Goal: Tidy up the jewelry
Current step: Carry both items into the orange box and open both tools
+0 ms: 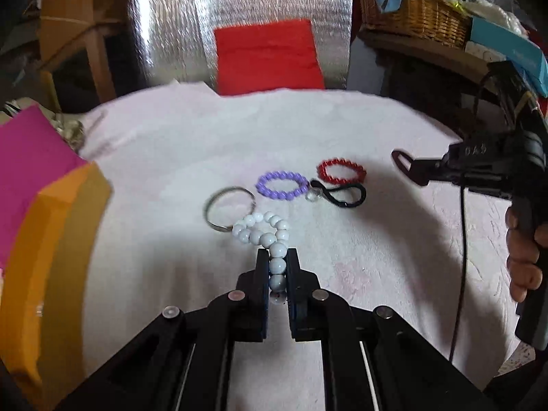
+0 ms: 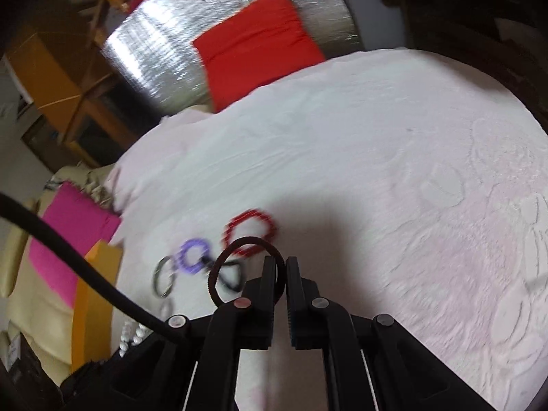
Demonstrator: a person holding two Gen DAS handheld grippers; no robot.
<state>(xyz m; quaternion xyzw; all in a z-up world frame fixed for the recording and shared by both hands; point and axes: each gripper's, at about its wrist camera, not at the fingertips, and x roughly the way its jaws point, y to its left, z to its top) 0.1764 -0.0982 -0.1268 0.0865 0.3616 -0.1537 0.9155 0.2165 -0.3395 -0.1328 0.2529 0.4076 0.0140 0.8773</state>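
Observation:
My left gripper is shut on a white bead bracelet, held above the white cloth. On the cloth beyond it lie a metal ring, a purple bead bracelet, a red bead bracelet and a black cord with a clear bead. My right gripper is shut on a dark hair tie, held above the same pieces; it also shows in the left wrist view. The red bracelet and purple bracelet appear blurred below it.
An orange box with a pink one behind it stands at the left edge of the cloth. A red cloth on a silver sheet lies at the back. A wicker basket is at the back right.

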